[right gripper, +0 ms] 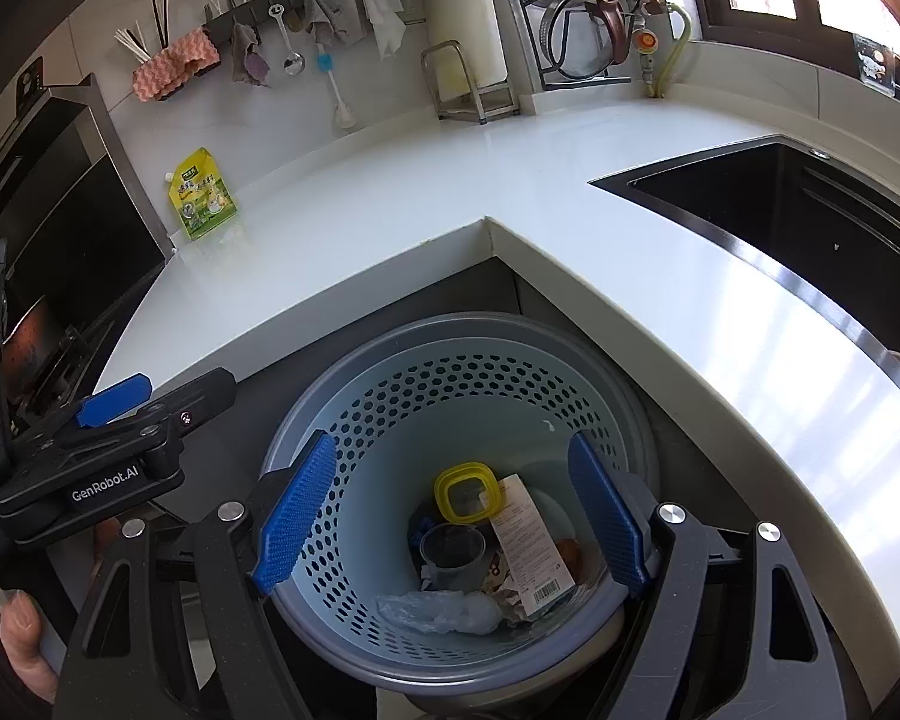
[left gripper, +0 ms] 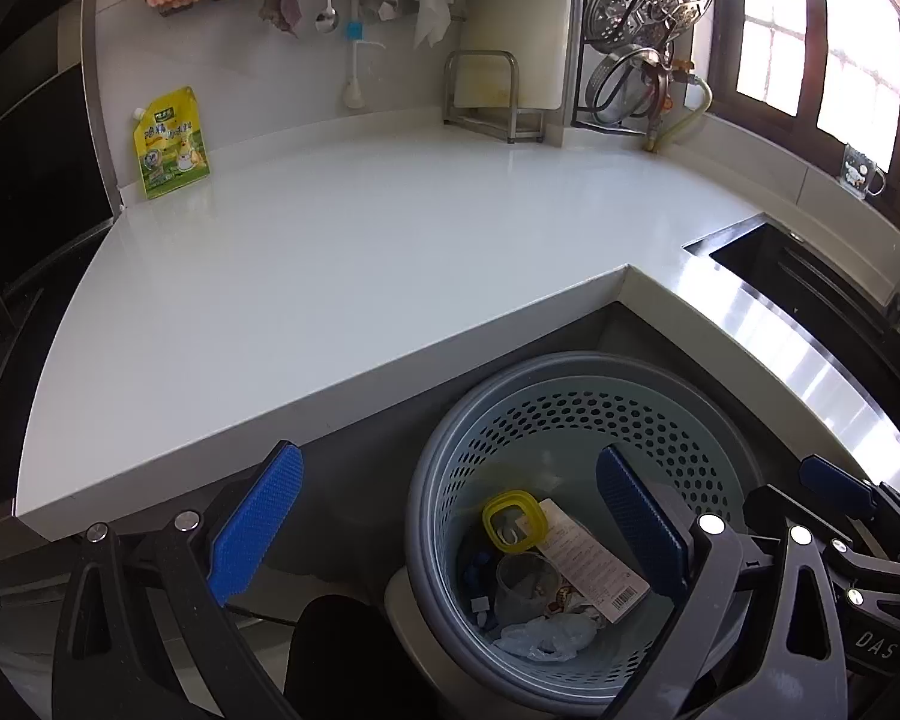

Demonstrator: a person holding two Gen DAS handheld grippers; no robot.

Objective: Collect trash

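A blue perforated waste bin (left gripper: 570, 414) (right gripper: 450, 384) stands on the floor in the inner corner of the white counter. Inside lie a yellow lid (right gripper: 467, 491), a clear cup (right gripper: 453, 549), a barcoded paper label (right gripper: 528, 546) and a crumpled plastic bag (right gripper: 438, 609). My right gripper (right gripper: 453, 441) hovers over the bin mouth, open, with nothing between its blue pads. My left gripper (left gripper: 450, 456) hangs at the bin's left rim, also open and holding nothing. A yellow-green spout pouch (left gripper: 171, 144) (right gripper: 201, 195) stands upright on the counter at the back left.
The white counter (left gripper: 360, 240) wraps around the bin, with a dark sink (right gripper: 810, 210) at the right. A metal rack (left gripper: 492, 96), hanging cloths and utensils line the back wall. A dark stove hood (left gripper: 24, 180) is at the left. A person's thumb (right gripper: 24, 624) shows at the lower left.
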